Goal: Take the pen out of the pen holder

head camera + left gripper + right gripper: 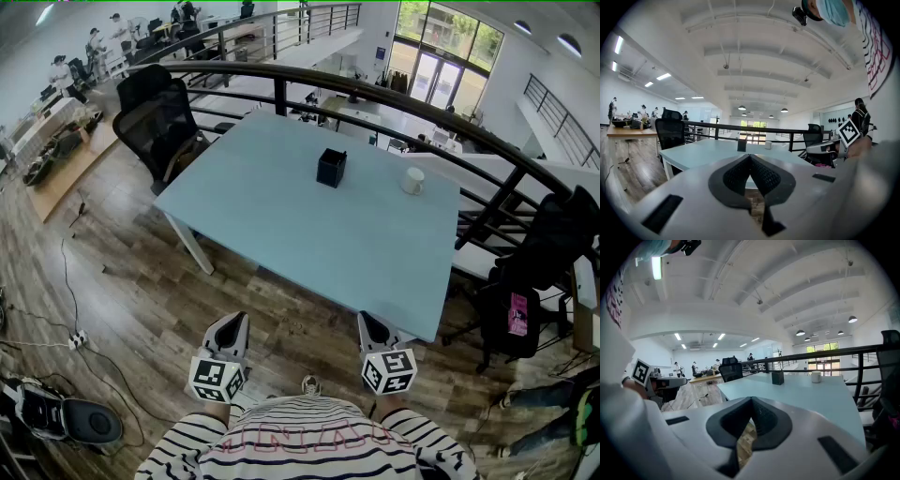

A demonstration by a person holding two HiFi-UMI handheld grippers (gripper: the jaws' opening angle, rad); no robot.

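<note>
both grippers, left gripper (232, 330) and right gripper (371, 328), held level-ish, jaws together, empty.

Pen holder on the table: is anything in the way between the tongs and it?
Nothing visible is. The pen holder stands far back on the table, with only bare tabletop in front. The white cup sits apart to its right. The left tongs and right tongs, both shut and empty, hover short of the table's near edge.

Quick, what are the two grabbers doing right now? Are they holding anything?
Left gripper: closed, holding nothing.
Right gripper: closed, holding nothing.
</note>
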